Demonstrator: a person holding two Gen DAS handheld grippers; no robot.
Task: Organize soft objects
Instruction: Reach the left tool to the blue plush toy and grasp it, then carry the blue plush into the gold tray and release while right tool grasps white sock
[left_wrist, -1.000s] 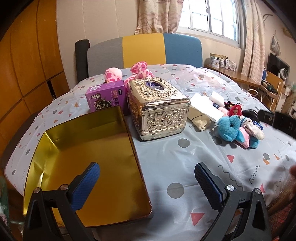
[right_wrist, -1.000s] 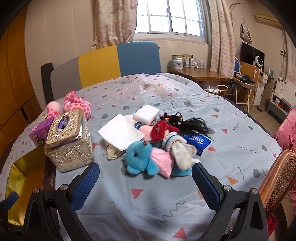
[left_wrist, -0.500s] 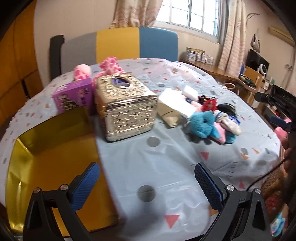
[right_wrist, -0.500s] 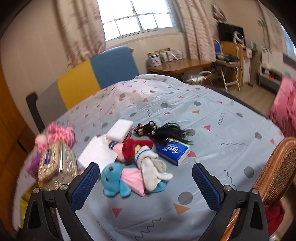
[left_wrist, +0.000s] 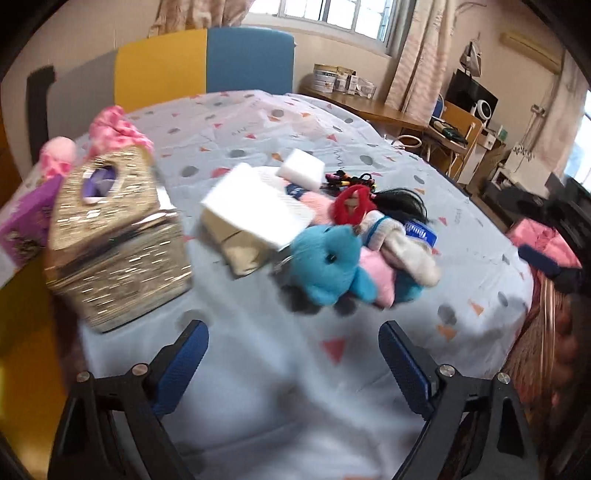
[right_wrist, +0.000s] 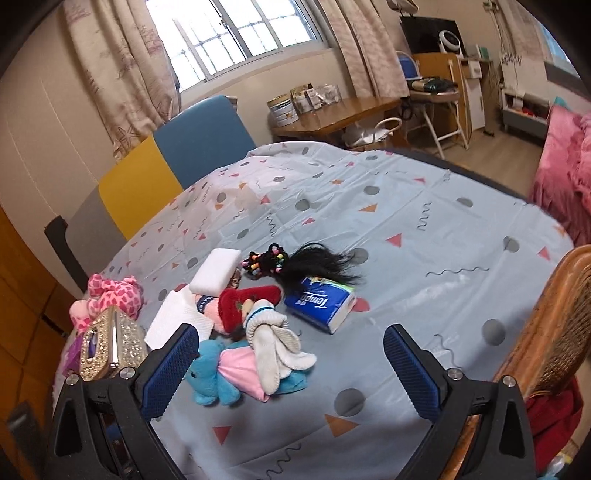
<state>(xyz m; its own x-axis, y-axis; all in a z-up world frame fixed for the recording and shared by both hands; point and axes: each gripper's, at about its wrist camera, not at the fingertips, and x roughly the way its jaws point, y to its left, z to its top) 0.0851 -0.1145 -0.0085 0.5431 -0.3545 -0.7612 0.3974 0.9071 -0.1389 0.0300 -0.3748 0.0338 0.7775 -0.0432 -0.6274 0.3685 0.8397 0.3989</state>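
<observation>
You are working over a table (right_wrist: 424, 206) under a patterned cloth, with the soft things heaped in one pile left of its middle and a gold tissue box (left_wrist: 118, 243) standing just beside that pile. The pile is holding, in falling size, a white cloth (left_wrist: 255, 206), a blue plush (left_wrist: 325, 262) at the near edge, pale socks (right_wrist: 273, 343) lying over a pink piece (right_wrist: 240, 365), a red plush (right_wrist: 240, 299) and a black hair tie bundle (right_wrist: 269, 258); a tissue pack (right_wrist: 321, 302) is lying just right of them. Your left gripper (left_wrist: 291, 362) is hovering over bare cloth short of the blue plush, its jaws wide and closing slightly with nothing between them. Your right gripper (right_wrist: 288, 365) is standing open and empty, its left finger (right_wrist: 166, 369) in front of the blue plush. The likely step is the approach to a first pick. Judging from the layout, you are best served by taking the blue plush, since it is nearest and uncovered; be keeping the jaws wide until they straddle its body, and be pinching the bulk, not a limb, so the socks are not dragged along.
</observation>
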